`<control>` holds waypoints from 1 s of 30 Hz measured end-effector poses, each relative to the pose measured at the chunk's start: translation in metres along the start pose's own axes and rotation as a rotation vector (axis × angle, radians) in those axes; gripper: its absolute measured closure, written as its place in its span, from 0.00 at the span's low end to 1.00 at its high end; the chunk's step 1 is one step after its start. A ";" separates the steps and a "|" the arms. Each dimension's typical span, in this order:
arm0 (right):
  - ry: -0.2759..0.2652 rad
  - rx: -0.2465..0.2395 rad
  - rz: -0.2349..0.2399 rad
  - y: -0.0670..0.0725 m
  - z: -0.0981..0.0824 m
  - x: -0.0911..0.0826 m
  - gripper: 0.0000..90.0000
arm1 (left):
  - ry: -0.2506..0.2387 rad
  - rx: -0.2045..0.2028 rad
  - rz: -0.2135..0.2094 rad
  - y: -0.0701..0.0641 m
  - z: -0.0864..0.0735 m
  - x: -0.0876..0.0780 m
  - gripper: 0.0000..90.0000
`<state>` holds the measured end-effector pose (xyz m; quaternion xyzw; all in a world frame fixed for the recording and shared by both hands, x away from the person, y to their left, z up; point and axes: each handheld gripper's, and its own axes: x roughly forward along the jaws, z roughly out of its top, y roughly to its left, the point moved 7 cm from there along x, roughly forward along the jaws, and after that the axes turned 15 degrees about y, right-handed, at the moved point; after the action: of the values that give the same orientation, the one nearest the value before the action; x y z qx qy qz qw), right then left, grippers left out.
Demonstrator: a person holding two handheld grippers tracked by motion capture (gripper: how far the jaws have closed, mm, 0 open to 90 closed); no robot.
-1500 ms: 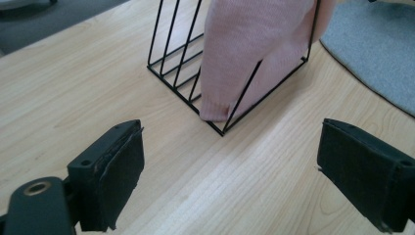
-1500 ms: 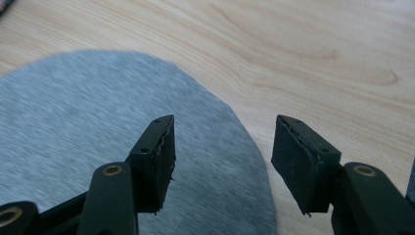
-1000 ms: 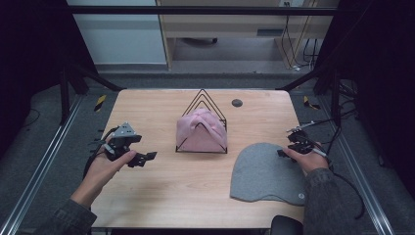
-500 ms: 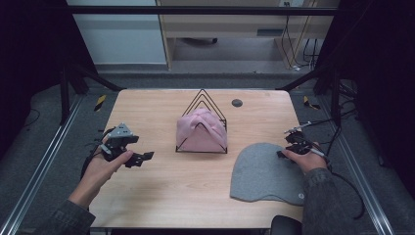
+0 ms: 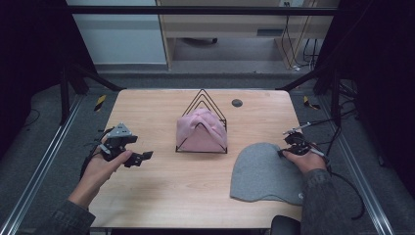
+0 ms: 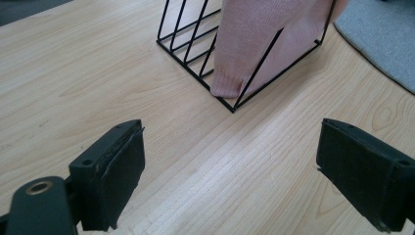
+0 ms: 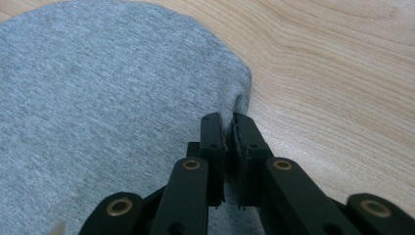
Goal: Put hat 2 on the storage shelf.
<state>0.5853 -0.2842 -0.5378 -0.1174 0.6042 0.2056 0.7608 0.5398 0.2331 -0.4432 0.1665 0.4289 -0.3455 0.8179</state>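
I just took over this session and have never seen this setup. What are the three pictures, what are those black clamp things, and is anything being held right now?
There is no robot arm here: a person at a wooden table holds a hand tool with two black jaws in each hand. The high view looks down from above the person's side. The other two views come from small cameras riding on each tool, looking along its jaws.

On the table stands a black wire rack with a pink knit hat draped on it, and a grey beanie lies flat to its right.

The left gripper stands open over bare wood near the rack, holding nothing. The right gripper has just been closing, and its jaws now pinch the edge of the grey beanie.
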 end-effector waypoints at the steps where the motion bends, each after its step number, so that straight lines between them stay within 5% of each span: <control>1: -0.005 -0.007 -0.007 0.000 0.000 0.000 0.96 | 0.000 0.000 0.000 0.000 0.000 0.000 0.11; 13: -0.136 -0.056 0.022 0.022 0.005 -0.034 0.96 | 0.008 0.003 -0.009 -0.004 -0.002 -0.001 0.11; 30: -0.346 -0.249 0.094 0.098 0.022 -0.107 0.96 | -0.007 0.015 -0.037 -0.012 0.007 -0.008 0.11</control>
<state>0.5398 -0.2057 -0.4217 -0.1450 0.4393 0.3309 0.8225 0.5318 0.2239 -0.4326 0.1632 0.4265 -0.3643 0.8116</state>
